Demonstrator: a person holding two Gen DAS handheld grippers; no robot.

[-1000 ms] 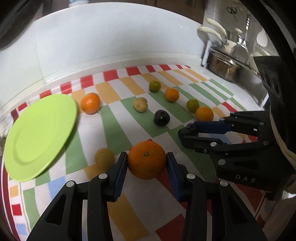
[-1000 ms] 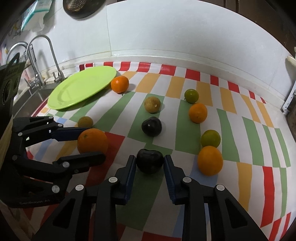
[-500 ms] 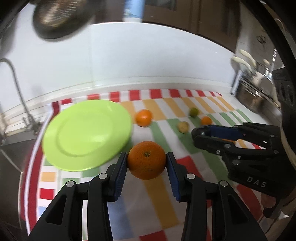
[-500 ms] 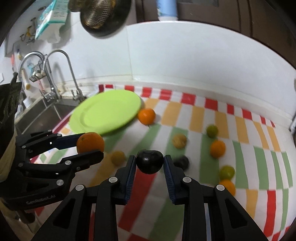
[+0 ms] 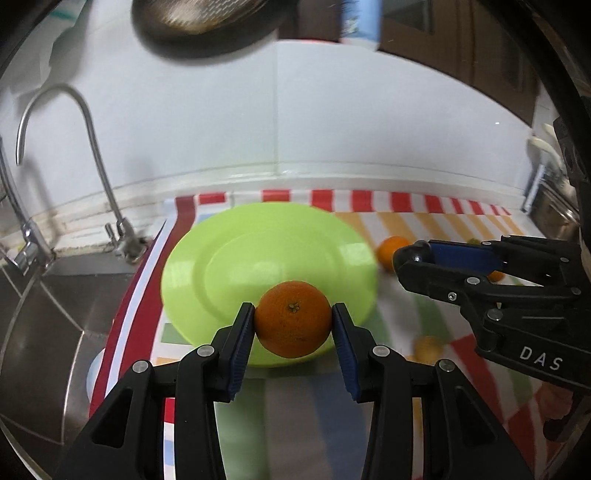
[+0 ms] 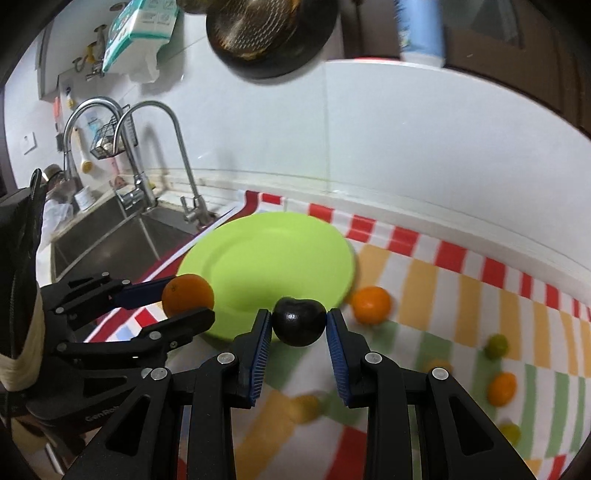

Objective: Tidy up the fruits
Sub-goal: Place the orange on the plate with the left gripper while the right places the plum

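My left gripper (image 5: 293,323) is shut on a large orange (image 5: 293,318), held in the air over the near rim of the lime green plate (image 5: 266,254). My right gripper (image 6: 299,325) is shut on a dark plum (image 6: 299,321), also lifted, at the plate's (image 6: 266,266) near right edge. From the right wrist view the left gripper (image 6: 188,308) with the orange (image 6: 188,295) shows at the left. In the left wrist view the right gripper (image 5: 410,266) reaches in from the right. Another orange (image 6: 370,305) lies on the cloth just right of the plate.
A striped cloth (image 6: 461,288) covers the counter, with several small oranges and green citrus (image 6: 496,345) scattered at the right. A steel sink (image 6: 122,236) with tall taps (image 5: 85,110) lies left of the plate. A white wall runs behind; a pan (image 6: 269,33) hangs above.
Both grippers have swung left and risen, carrying the orange and the plum from the scattered fruit toward the green plate. The plate now sits straight ahead in both views, and the sink has come into sight.
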